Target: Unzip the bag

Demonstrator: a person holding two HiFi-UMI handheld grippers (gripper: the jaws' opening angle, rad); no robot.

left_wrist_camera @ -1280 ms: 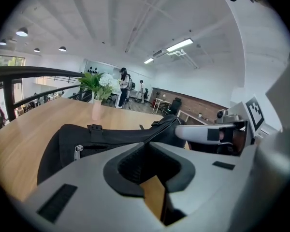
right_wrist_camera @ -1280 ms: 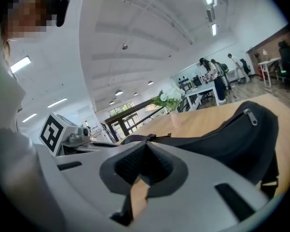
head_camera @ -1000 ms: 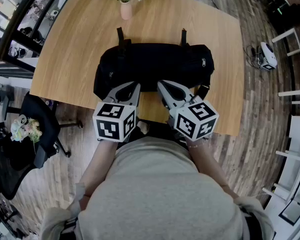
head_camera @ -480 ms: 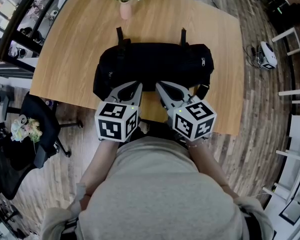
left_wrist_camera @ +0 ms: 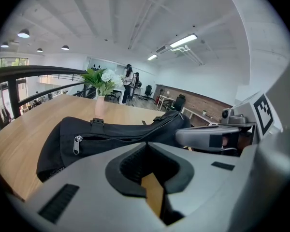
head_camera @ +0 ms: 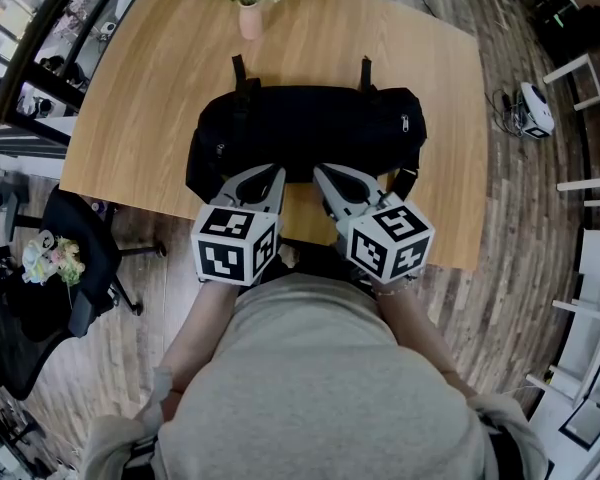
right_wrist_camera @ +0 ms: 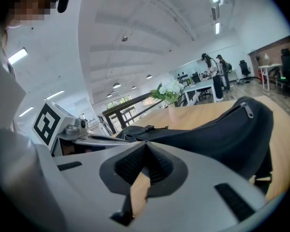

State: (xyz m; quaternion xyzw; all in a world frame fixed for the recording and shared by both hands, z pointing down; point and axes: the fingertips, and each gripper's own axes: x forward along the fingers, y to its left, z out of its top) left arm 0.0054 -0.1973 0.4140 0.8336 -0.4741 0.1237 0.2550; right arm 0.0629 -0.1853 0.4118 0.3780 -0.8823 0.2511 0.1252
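**Left tongs** [head_camera: 269, 172] [left_wrist_camera: 146, 144] and **right tongs** [head_camera: 324, 172] [right_wrist_camera: 145, 144], both grey and two-jawed, are closed on nothing. Only wood shows behind the meeting pads. Both point at the middle of the near side of the black soft fabric bag [head_camera: 310, 128]. The bag lies lengthwise at the centre of the light wooden bench [head_camera: 130, 108]. Whether the tips touch the fabric cannot be told. The zip appears closed.

**Hazards.**
- (a) Shut tongs cannot take a pull, so the jaws must part first.
- (b) One small silver zip pull [head_camera: 221, 151] sits near the bag's left end and another zip pull [head_camera: 407, 125] near its right end. Both are well apart from the tongs, and so small a tab is likely to slip from the pads.
- (c) Unheld, the soft bag would probably slide or bunch under the pull. That could jam the slider or push the bag toward the pink vase of white flowers [head_camera: 252, 16] at the far edge.
- (d) The two pulls may serve different zips, so the wrong one may be opened.

**Count.** Tongs, two; bag, one; zip pulls visible, two; black strap loops [head_camera: 239, 69] on the far side, two; vase, one; bench, one.
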